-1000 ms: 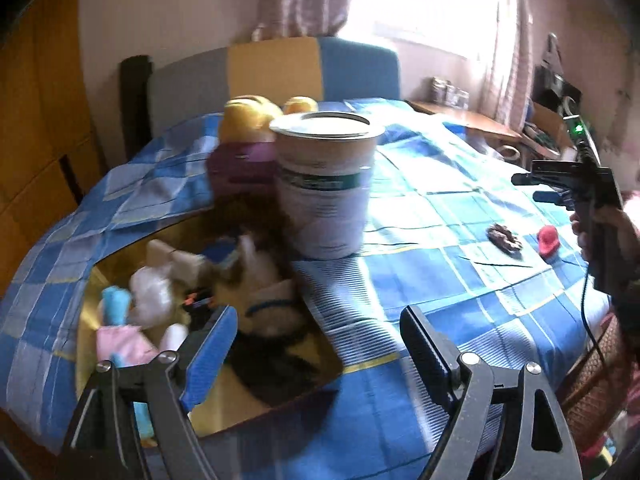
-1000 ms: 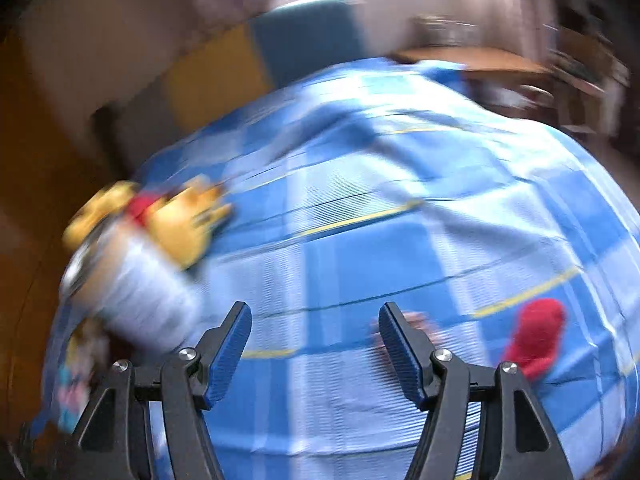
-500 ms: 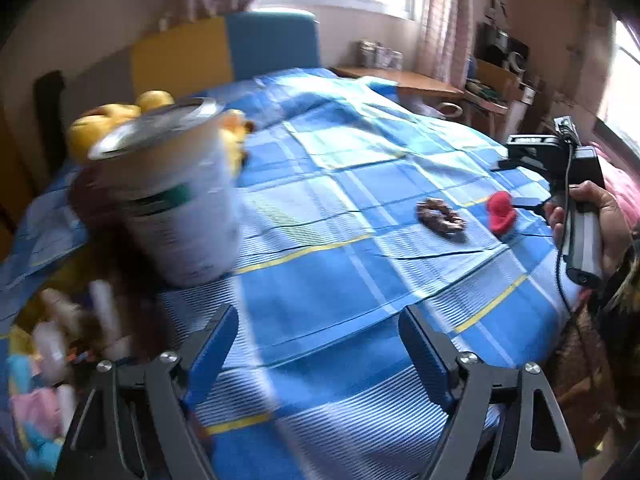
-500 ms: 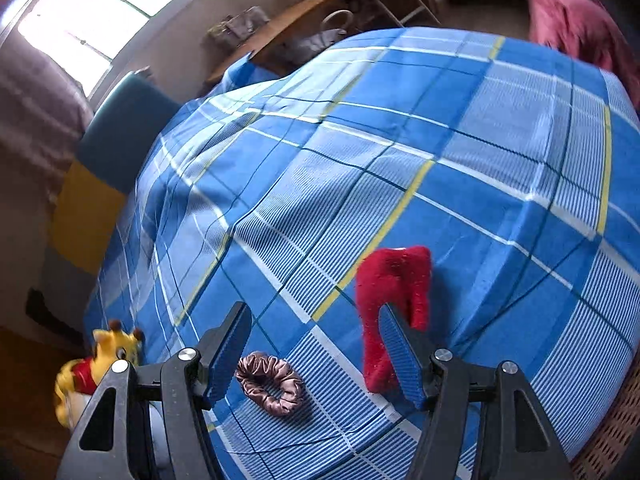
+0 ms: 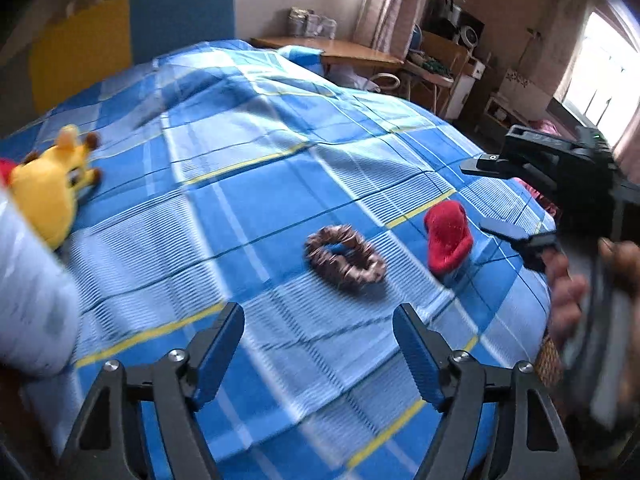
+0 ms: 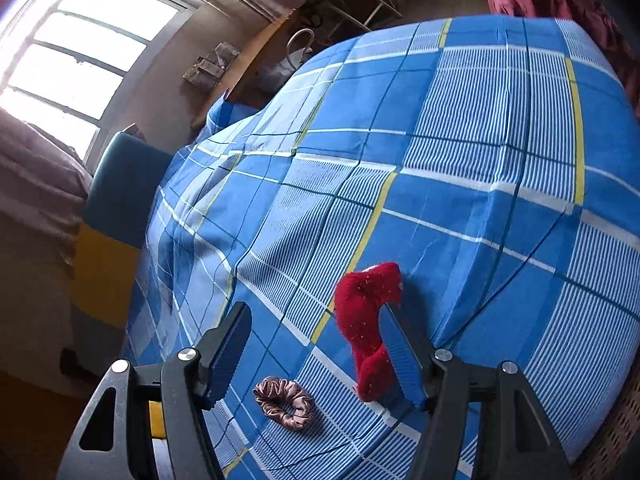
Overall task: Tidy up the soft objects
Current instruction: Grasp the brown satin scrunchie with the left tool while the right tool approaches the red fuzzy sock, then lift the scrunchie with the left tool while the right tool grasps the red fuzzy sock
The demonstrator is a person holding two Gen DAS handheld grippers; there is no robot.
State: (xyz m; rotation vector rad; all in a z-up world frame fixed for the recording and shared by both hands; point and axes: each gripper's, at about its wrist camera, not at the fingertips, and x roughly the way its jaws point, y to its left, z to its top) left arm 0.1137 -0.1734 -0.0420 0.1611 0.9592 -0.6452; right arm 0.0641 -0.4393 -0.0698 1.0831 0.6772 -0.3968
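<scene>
A red sock (image 6: 366, 324) lies on the blue checked bedspread (image 6: 460, 160); it also shows in the left wrist view (image 5: 446, 236). A brown satin scrunchie (image 5: 346, 258) lies to its left, and shows in the right wrist view (image 6: 286, 402). My right gripper (image 6: 316, 344) is open just above the bed, its right finger beside the sock. My left gripper (image 5: 318, 344) is open and empty, short of the scrunchie. A yellow plush toy (image 5: 54, 192) lies at the far left.
A white container (image 5: 32, 304) stands at the left edge, blurred. A blue and yellow headboard (image 5: 132, 28) is at the back. A wooden desk (image 5: 332, 46) and cluttered shelves (image 5: 452, 40) stand beyond the bed. A red blanket (image 6: 560, 4) lies off the bed's right side.
My left gripper has swung right, away from the box of toys and the container, toward the scrunchie and sock. My right gripper has moved closer to the red sock.
</scene>
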